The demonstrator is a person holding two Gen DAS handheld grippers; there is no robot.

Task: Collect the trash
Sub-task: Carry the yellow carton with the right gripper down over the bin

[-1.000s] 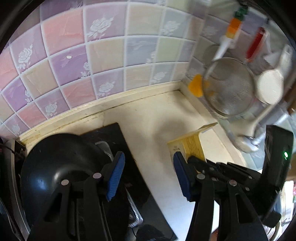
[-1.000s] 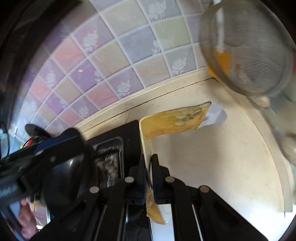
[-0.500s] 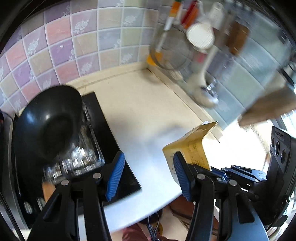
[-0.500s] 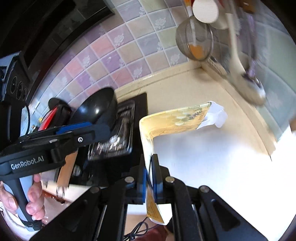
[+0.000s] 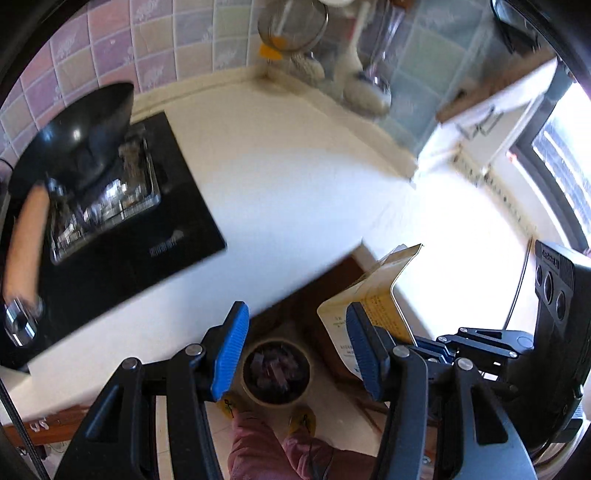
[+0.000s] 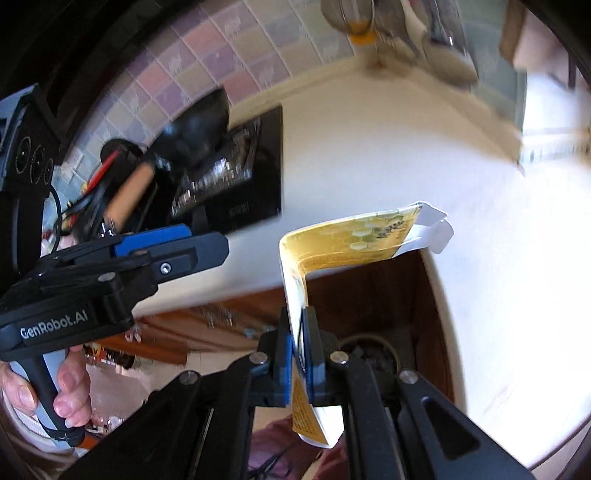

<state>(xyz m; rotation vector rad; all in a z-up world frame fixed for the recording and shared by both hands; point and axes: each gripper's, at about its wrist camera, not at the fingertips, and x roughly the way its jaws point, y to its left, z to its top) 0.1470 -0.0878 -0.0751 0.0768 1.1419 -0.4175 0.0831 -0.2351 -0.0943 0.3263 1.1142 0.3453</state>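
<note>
My right gripper (image 6: 300, 349) is shut on a flattened yellow carton (image 6: 347, 240), bent over at the top with a white flap. The carton also shows in the left wrist view (image 5: 373, 299), just right of my left gripper (image 5: 295, 350), which is open and empty. Both grippers are off the front edge of the white counter (image 5: 295, 177). On the floor below stands a round bin (image 5: 275, 371) with dark scraps inside, between my left fingers in that view. In the right wrist view the bin (image 6: 369, 352) shows right of the shut jaws.
A black cooktop (image 5: 122, 236) with a black wok (image 5: 77, 136) sits at the counter's left. A strainer (image 5: 291, 22) and utensils hang at the tiled back corner. Brown cabinet fronts (image 6: 373, 295) lie under the counter. The person's legs (image 5: 280, 450) are below.
Both grippers have pulled back from the tiled corner across the counter and past its front edge, the carton still in the right one. The floor bin has come into view.
</note>
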